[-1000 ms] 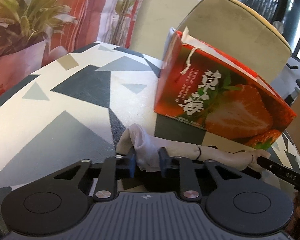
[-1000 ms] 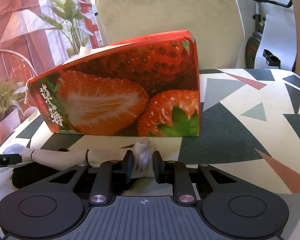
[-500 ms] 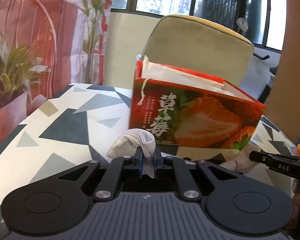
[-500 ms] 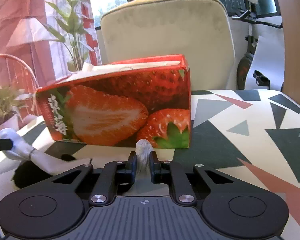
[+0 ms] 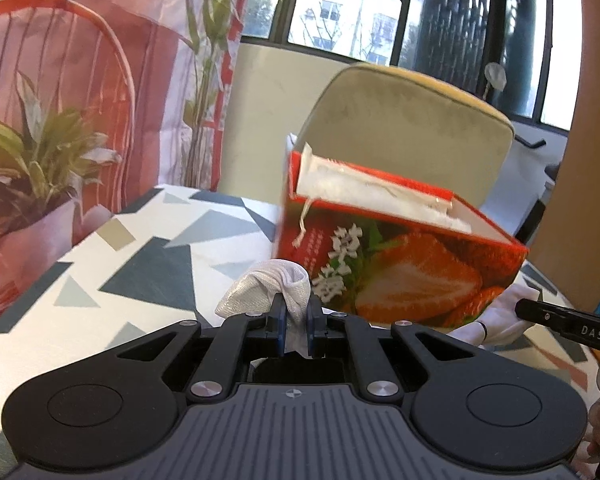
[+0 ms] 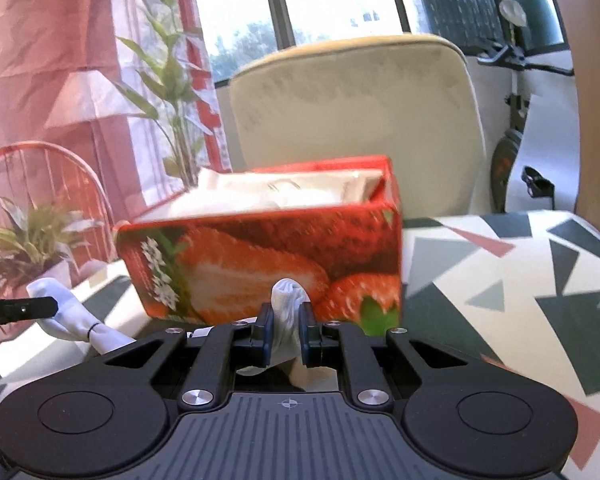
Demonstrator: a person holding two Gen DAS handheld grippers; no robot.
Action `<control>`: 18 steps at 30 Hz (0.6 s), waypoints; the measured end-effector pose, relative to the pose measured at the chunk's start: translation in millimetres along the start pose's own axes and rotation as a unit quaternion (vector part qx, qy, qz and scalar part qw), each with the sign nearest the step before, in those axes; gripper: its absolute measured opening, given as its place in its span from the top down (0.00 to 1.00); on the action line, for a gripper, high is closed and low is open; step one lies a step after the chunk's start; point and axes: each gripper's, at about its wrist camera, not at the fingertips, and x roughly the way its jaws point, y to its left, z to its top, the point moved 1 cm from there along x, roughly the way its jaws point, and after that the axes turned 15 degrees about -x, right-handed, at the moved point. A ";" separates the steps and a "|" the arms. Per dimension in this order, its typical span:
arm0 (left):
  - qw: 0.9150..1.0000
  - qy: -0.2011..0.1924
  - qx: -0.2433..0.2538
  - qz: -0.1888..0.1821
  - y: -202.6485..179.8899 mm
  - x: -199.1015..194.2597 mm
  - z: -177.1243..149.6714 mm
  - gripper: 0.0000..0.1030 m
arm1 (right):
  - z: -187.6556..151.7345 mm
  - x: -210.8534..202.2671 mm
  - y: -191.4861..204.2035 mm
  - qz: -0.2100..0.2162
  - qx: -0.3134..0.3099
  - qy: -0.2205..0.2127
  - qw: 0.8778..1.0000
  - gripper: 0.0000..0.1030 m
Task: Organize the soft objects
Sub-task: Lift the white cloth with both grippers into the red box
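A long white cloth (image 5: 276, 286) tied with thin black bands hangs between my two grippers, in front of a red strawberry-print box (image 5: 400, 264). My left gripper (image 5: 294, 320) is shut on one bunched end. In the right wrist view my right gripper (image 6: 286, 332) is shut on the other end of the cloth (image 6: 286, 294). The box (image 6: 260, 256) stands open-topped with white material inside. Each view shows the other gripper's finger (image 5: 560, 320) (image 6: 20, 307) at its edge, pinching the cloth's far end.
The table (image 5: 148, 264) carries a white cover with grey, dark and pink triangles. A beige chair back (image 6: 356, 120) stands behind the box. A potted plant (image 5: 40, 168) and a red wire chair are at the left. Windows lie beyond.
Both grippers closed tighter on the cloth's ends and rose with it. The cloth has left the table, and the box's open top has come into sight.
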 end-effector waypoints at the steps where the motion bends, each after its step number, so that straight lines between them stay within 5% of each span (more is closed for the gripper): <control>1: 1.000 -0.003 -0.001 0.001 0.7 -2.3 2.7 0.90 | 4.1 -1.3 1.2 0.001 -0.002 -0.006 1.000 0.88; 10: 0.999 -0.036 -0.010 0.005 -1.6 -9.6 37.3 0.90 | 44.9 4.0 8.6 0.019 -0.032 -0.040 0.999 0.88; 18: 0.997 -0.072 0.033 -0.015 -51.2 8.0 95.8 0.90 | 98.7 7.5 -21.3 0.004 -0.035 -0.083 0.996 0.88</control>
